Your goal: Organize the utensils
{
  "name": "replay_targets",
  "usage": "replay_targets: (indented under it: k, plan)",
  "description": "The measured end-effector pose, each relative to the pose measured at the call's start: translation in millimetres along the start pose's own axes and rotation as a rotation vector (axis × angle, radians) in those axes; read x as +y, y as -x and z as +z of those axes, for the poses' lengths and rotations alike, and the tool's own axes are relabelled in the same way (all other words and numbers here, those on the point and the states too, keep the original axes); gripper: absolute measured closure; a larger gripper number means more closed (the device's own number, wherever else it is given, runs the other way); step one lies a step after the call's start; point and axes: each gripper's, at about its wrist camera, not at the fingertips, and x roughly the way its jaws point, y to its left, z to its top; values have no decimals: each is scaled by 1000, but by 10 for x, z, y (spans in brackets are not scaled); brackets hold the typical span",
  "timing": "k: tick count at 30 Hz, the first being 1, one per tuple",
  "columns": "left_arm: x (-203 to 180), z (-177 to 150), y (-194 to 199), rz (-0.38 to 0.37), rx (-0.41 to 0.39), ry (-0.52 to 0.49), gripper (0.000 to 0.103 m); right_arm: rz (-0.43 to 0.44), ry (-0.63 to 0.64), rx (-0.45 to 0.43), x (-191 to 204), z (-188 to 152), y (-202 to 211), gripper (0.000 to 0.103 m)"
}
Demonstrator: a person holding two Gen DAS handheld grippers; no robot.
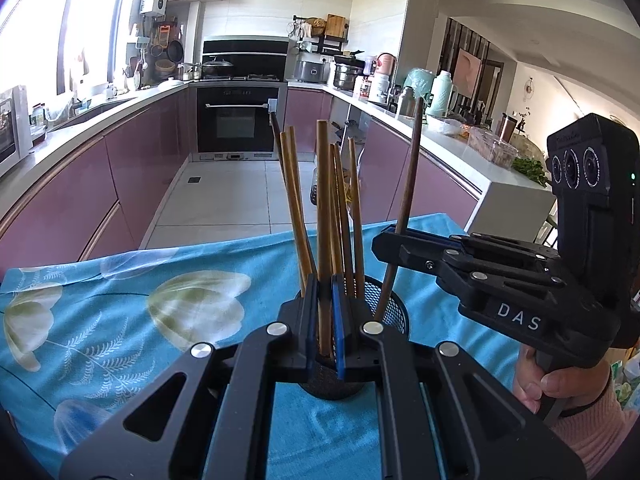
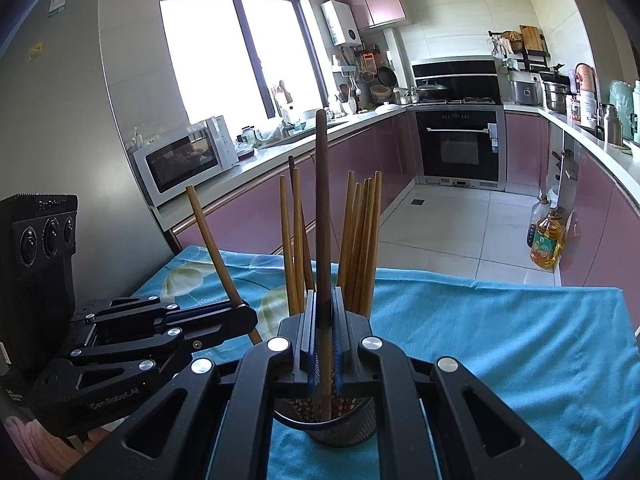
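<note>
Left gripper (image 1: 325, 320) clamps a light chopstick (image 1: 323, 200), right gripper (image 2: 323, 332) a dark chopstick (image 2: 322, 208) — both over the mesh holder (image 2: 344, 428); blue tablecloth (image 2: 500, 320) lies open toward 3 o'clock — labels "GenRobot.AI", "DAS".

- Left claw (image 1: 325, 320) clamps a light chopstick (image 1: 323, 200) above the mesh holder (image 1: 390, 304).
- To its right, right claw (image 1: 390, 242) grips a dark chopstick (image 1: 408, 184).

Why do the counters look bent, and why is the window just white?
Left wrist view: the fisheye lens bows the counter, and the corners go dark. Right wrist view: daylight blows out the window, while the chopsticks stay sharp.
</note>
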Motion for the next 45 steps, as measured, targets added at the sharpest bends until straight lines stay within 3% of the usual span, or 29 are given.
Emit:
replay_targets:
  k: [26,28,37,39,40,42,45]
  plan:
    - [129,-16,-380,13,66,33,95,18,-40,41,-74,-2,-186,95]
    - [135,-32,-359,17,63,30,91,18,-39,43,-78,-17,-173,94]
    - [246,-179,-172,76,25,53,61,-32,4,23,4,-152,-40,59]
    - [279,-233,-99,95,8,55,48,-47,13,11,24,-200,11,47]
    - [289,-265,-62,108,-1,52,46,-55,19,5,34,-224,37,45]
    - [318,-340,20,135,-18,45,31,-73,31,-4,42,-270,87,37]
    - [357,-440,145,167,-44,46,18,-105,49,-28,77,-357,161,24]
